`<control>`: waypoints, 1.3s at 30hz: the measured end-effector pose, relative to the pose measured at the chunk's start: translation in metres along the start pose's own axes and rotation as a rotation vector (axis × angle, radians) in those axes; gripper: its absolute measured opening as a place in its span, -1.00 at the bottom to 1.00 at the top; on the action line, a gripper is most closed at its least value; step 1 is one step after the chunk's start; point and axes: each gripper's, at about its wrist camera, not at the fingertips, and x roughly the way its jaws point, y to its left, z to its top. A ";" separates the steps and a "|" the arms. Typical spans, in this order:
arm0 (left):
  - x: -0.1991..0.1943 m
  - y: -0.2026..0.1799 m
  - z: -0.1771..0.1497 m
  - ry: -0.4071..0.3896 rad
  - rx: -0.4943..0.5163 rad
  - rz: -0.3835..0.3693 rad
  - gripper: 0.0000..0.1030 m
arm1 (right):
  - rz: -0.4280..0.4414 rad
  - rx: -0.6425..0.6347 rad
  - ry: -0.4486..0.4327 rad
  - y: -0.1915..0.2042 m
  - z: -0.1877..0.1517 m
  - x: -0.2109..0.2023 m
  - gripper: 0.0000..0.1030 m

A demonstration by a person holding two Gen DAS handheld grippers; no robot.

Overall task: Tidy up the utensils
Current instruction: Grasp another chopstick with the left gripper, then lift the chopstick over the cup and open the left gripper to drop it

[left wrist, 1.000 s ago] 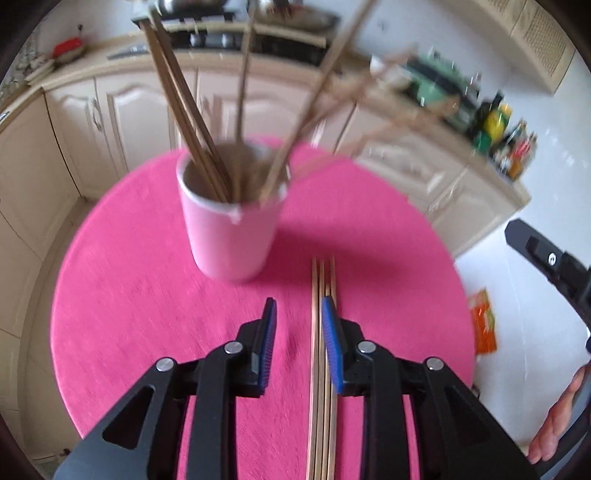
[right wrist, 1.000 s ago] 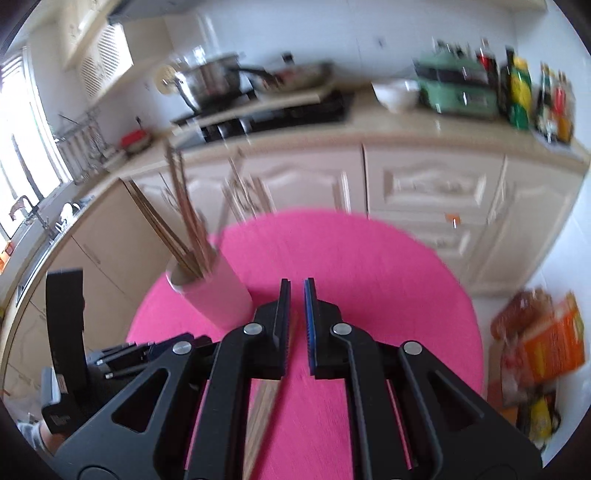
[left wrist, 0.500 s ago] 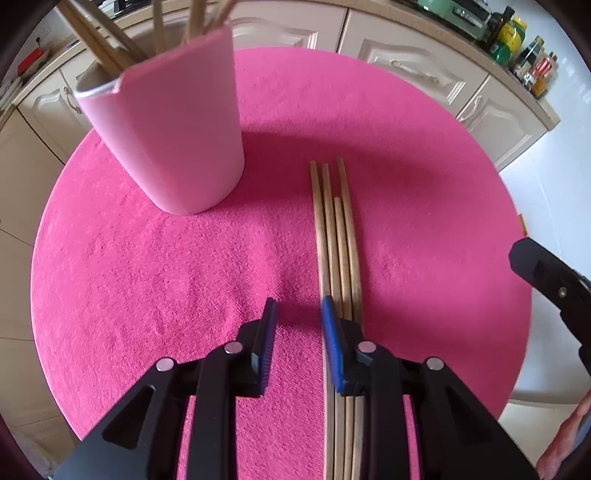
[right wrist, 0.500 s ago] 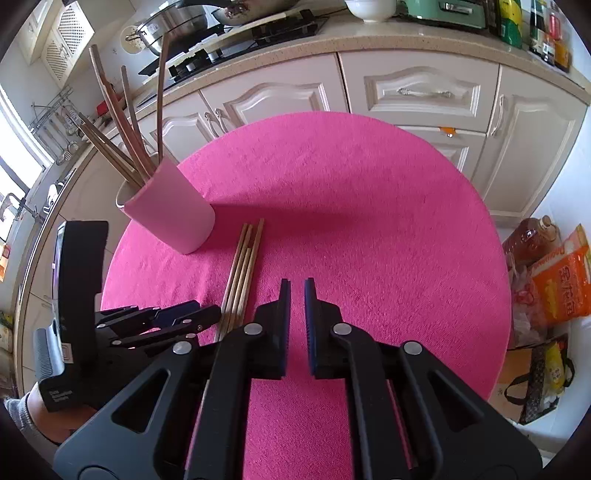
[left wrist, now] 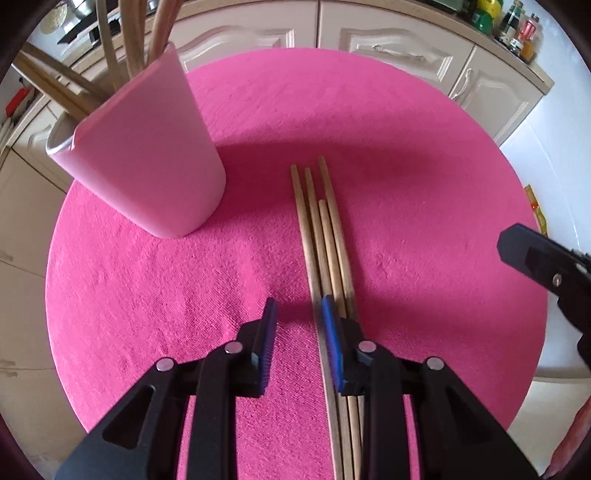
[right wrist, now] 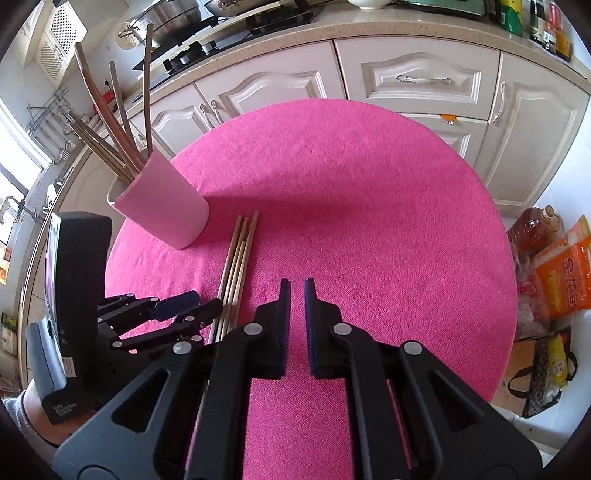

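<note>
Several wooden chopsticks [left wrist: 325,236] [right wrist: 238,258] lie side by side on the round pink table [left wrist: 406,147] [right wrist: 369,184]. A pink cup [left wrist: 147,166] [right wrist: 162,210] stands to their left, holding more chopsticks [right wrist: 110,122] that lean outward. My left gripper [left wrist: 299,321] [right wrist: 207,301] points steeply down just over the near part of the lying sticks. Its jaws are partly open, with only cloth between them and its right finger over the bundle. My right gripper [right wrist: 295,295] hovers shut and empty to the right of the sticks. One of its fingers [left wrist: 532,254] shows at the right edge of the left wrist view.
Cream kitchen cabinets [right wrist: 421,77] and a counter with a hob [right wrist: 229,33] curve behind the table. On the floor at the right are an oil bottle [right wrist: 532,229] and orange bags [right wrist: 561,269]. A hand [right wrist: 33,413] holds the left gripper.
Both grippers have sunk toward the table and tipped further down. The left one has closed in on the lying chopsticks, so the cup now sits at the upper left. Neither gripper's jaws changed.
</note>
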 end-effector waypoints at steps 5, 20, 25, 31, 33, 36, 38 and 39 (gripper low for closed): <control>0.003 0.009 0.003 0.026 -0.027 -0.041 -0.51 | 0.004 -0.002 0.010 0.003 0.000 0.002 -0.84; 0.000 0.035 0.007 0.068 -0.110 -0.083 -0.88 | 0.024 0.005 0.102 0.025 -0.001 0.022 -0.84; -0.016 0.060 -0.009 0.051 -0.167 -0.118 -0.88 | 0.069 0.039 0.193 0.036 0.001 0.047 -0.84; -0.014 0.084 -0.030 0.042 -0.177 -0.130 -0.88 | 0.046 0.033 0.272 0.050 -0.001 0.072 -0.84; -0.017 0.087 -0.035 0.034 -0.177 -0.142 -0.88 | 0.015 0.024 0.286 0.054 -0.002 0.076 -0.84; -0.023 0.092 -0.040 0.026 -0.172 -0.160 -0.88 | -0.022 0.025 0.300 0.058 -0.003 0.080 -0.84; -0.029 0.097 -0.047 0.017 -0.162 -0.167 -0.88 | -0.045 0.023 0.302 0.061 -0.002 0.081 -0.84; -0.031 0.098 -0.049 0.016 -0.160 -0.169 -0.88 | -0.057 0.020 0.307 0.063 -0.001 0.082 -0.84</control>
